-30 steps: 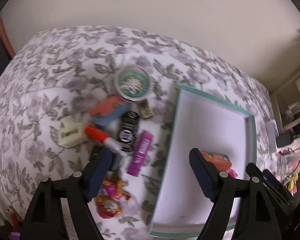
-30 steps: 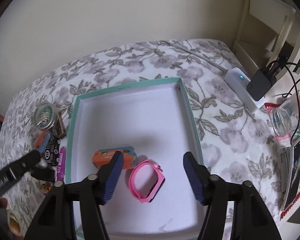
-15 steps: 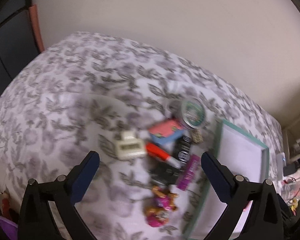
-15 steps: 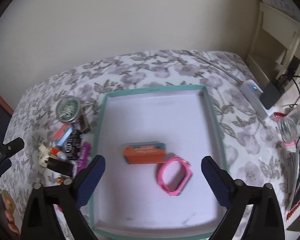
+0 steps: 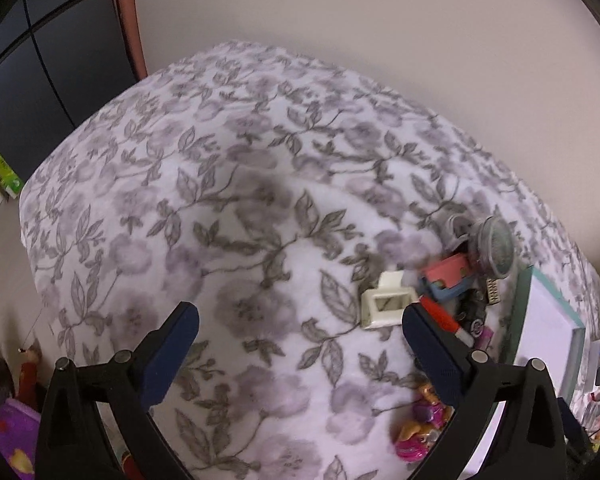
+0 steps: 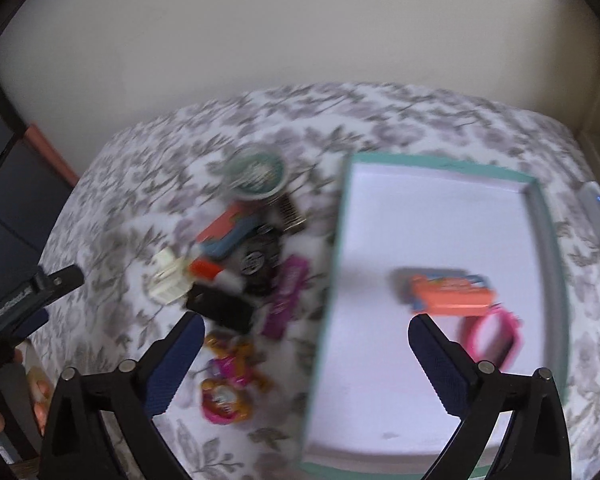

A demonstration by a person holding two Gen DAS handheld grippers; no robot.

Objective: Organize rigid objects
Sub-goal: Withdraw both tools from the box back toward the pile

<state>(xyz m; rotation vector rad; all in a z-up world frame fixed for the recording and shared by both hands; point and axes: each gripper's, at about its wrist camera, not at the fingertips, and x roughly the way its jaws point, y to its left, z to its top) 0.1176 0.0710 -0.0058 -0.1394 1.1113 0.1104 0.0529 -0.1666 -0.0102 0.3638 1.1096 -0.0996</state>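
Partly smeared by motion in the right wrist view, so no reading the labels in the heap of small things. Pink watch half hidden behind one finger, lying in the teal-rimmed tray just beside the orange box. Tray cut off at the right edge of the left wrist view. Pink-and-yellow toy partly covered there by a finger too.

Left hand-held gripper spread wide, jaws just opened, only bare floral cloth between them; plenty of open cloth ahead and to the left, up to the wall. Right hand-held gripper also wide apart, jaws just opened further, straddling the tray's left rim and clamping nothing.

Left of the tray, crowded close together: round tin, cream plastic piece, red-capped marker, black toy car, magenta pack, black block. White tray floor mostly bare.
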